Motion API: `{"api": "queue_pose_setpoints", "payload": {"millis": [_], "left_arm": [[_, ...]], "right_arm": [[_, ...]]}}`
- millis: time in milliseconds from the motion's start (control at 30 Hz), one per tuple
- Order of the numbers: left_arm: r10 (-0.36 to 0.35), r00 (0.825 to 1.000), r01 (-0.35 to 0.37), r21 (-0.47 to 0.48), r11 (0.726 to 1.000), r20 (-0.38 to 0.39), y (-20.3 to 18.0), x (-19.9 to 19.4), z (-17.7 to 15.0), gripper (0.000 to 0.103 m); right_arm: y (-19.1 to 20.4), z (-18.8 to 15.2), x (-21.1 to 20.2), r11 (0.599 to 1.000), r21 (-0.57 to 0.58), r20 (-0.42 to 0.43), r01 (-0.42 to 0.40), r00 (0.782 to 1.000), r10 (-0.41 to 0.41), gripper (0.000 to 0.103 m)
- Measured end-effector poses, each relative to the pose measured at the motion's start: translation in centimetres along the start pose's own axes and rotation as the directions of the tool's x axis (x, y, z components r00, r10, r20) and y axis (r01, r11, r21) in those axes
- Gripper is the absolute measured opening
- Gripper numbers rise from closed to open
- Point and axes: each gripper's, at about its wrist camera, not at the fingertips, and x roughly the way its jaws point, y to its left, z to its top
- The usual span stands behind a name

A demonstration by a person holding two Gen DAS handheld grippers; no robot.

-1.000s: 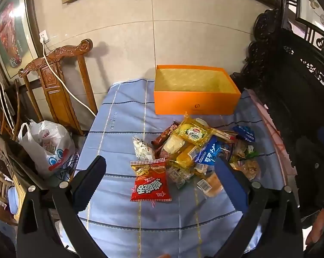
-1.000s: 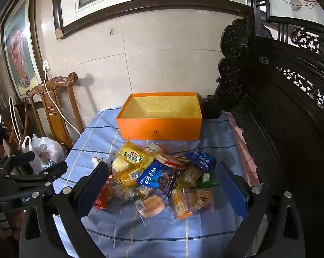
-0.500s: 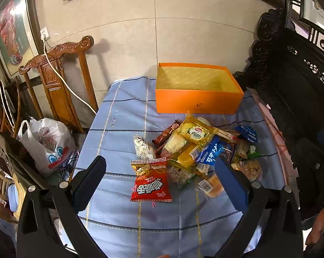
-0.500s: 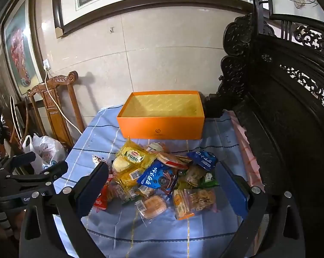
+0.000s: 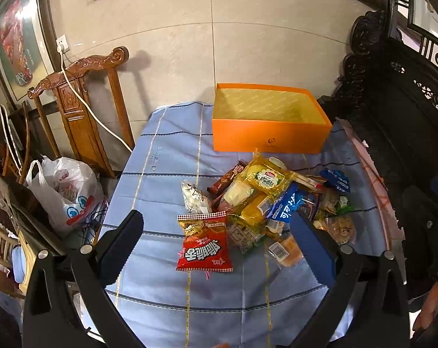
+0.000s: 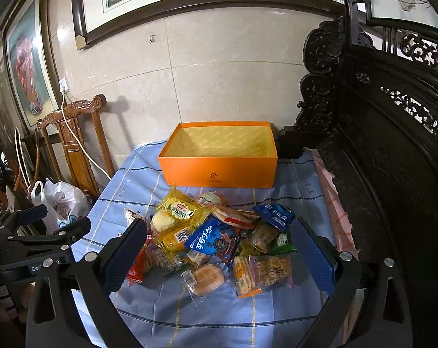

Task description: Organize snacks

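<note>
We read white Korean lettering on the red crinkly snack bag (image 5: 205, 243) at the near edge of the heap, before the open orange cardboard box (image 5: 269, 121). Our left gripper (image 5: 216, 245) and right gripper (image 6: 217, 250) hover wide apart, empty.

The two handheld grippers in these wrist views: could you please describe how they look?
Both the left gripper and the right gripper look alike: black frames of curved struts joined by silver bolts, each carrying two jaws faced with dark blue textured pads, serrated along the edge. In the right wrist view the left gripper shows from the side, its black body bearing partial white lettering that starts "Gen". No cables or sleeves are visible.
</note>
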Motion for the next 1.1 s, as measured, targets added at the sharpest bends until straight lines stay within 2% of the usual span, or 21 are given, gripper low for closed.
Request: {"api": "queue_pose_setpoints", "payload": {"millis": [433,867,1100], "left_arm": [[0.004,1.000,-0.004,-0.003,1.000,-0.004,0.0,0.0,-0.2,0.099],[0.013,1.000,-0.014,-0.006,1.000,-0.024,-0.9,0.3,-0.2,0.099],[0.019,0.999,-0.019,-0.008,1.000,-0.029,-0.9,0.2,-0.3,0.099]], "right_arm": [[-1.1,-0.2,0.5,0.999,0.028,-0.031,-0.020,0.999,0.021,0.099],[-1.5,-0.2,0.7,1.000,0.004,-0.036,-0.006,0.999,0.006,0.099],[-1.8,-0.2,0.8,1.000,-0.010,-0.036,-0.024,0.999,0.024,0.099]]}}
